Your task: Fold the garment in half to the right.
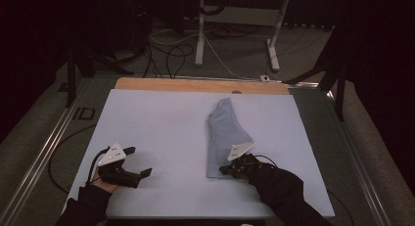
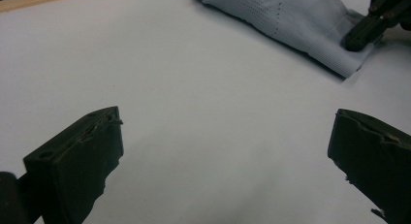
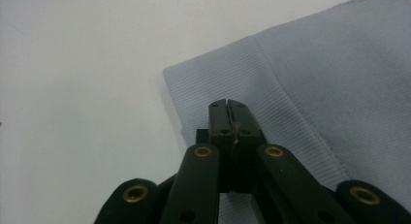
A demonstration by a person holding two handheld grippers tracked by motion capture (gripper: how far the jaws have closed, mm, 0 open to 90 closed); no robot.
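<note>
Right claw clamped on garment hem; left claw idle, wide open.

Right claw (image 1: 234,168), lower centre-right of the high view, has jaws closed together on the ribbed hem of the pale blue garment (image 1: 225,135), pinching its near edge. Garment lies folded, long axis running from the claw up toward the top of the frame, on the white table (image 1: 156,123). Left claw (image 1: 134,162), lower left, gapes wide, holds nothing, well apart from the cloth, which lies to its right. Right hand nearer; likely next move is a fold or drag.
</note>
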